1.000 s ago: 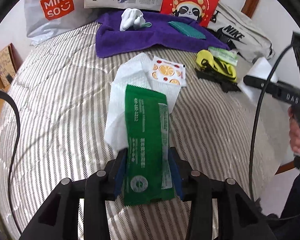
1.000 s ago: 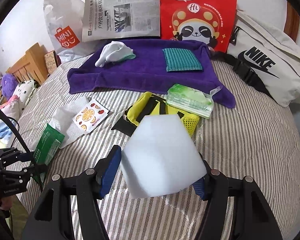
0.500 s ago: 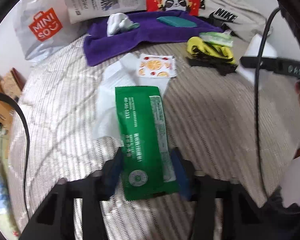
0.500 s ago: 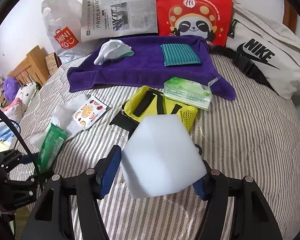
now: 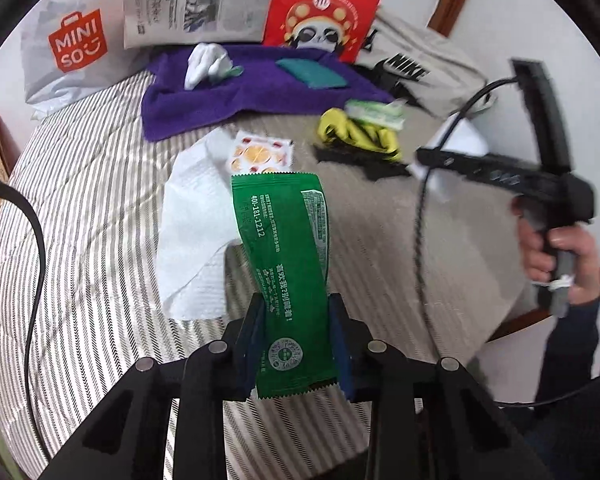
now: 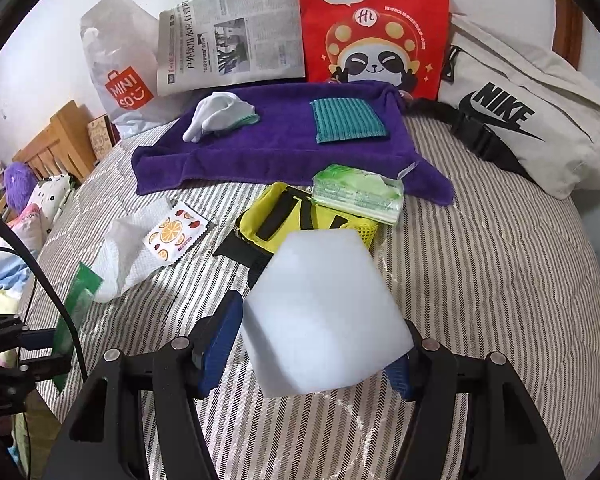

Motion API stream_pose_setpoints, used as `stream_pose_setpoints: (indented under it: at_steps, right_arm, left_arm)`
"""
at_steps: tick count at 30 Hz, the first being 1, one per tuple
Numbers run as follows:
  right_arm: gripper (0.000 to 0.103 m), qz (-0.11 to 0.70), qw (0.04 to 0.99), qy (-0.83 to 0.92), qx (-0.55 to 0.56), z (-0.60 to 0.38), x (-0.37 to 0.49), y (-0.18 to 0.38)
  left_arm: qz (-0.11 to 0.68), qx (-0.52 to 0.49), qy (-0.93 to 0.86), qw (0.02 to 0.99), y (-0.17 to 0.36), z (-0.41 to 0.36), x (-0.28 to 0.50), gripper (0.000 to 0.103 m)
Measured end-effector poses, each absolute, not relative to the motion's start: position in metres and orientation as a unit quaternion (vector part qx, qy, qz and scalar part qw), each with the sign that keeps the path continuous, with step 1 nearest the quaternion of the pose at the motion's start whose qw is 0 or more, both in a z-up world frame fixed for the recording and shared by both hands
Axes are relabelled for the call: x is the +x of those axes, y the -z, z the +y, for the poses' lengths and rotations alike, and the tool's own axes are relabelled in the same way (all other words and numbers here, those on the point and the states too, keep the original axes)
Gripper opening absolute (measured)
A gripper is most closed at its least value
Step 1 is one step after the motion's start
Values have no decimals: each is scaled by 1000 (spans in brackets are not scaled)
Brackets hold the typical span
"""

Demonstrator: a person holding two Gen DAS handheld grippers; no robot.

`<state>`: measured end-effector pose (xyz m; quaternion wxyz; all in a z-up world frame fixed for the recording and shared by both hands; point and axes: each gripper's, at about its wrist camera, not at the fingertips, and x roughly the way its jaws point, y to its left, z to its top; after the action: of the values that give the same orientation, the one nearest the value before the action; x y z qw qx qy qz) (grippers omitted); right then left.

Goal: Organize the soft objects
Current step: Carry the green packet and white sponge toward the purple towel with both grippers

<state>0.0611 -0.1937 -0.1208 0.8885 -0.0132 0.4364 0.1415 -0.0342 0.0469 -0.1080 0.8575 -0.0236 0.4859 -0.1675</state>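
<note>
My left gripper (image 5: pixel 296 344) is shut on a green tissue packet (image 5: pixel 286 264), held above the striped bed; it also shows in the right wrist view (image 6: pixel 74 304). My right gripper (image 6: pixel 312 356) is shut on a white foam sponge (image 6: pixel 320 312), held above the bed in front of a yellow mesh pouch (image 6: pixel 296 220). A purple towel (image 6: pixel 276 148) lies at the back with a white glove (image 6: pixel 216 118) and a teal cloth (image 6: pixel 346 120) on it. A green wipes pack (image 6: pixel 356 192) rests on the pouch. A white paper towel (image 5: pixel 196 224) and a fruit-print sachet (image 5: pixel 260 156) lie ahead of the left gripper.
A Miniso bag (image 6: pixel 120 76), a newspaper (image 6: pixel 232 48) and a red panda bag (image 6: pixel 372 28) stand against the wall. A Nike bag (image 6: pixel 512 120) lies at the back right. A wooden bed frame (image 6: pixel 56 152) and pillows are at the left.
My left gripper has risen and tilted with the green packet still in it. The right gripper with the sponge has barely moved.
</note>
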Motion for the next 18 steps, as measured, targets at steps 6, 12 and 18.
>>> stream_pose_setpoints:
  at_steps: [6, 12, 18]
  right_arm:
    - [64, 435, 889, -144, -16, -191, 61, 119]
    - [64, 429, 891, -144, -19, -190, 67, 111]
    - [64, 421, 895, -146, -24, -187, 82, 99]
  left_arm:
    - [467, -40, 192, 862, 92, 42, -36, 29]
    - [456, -28, 183, 870, 88, 42, -18, 29]
    - [450, -30, 179, 874, 84, 45, 13, 29]
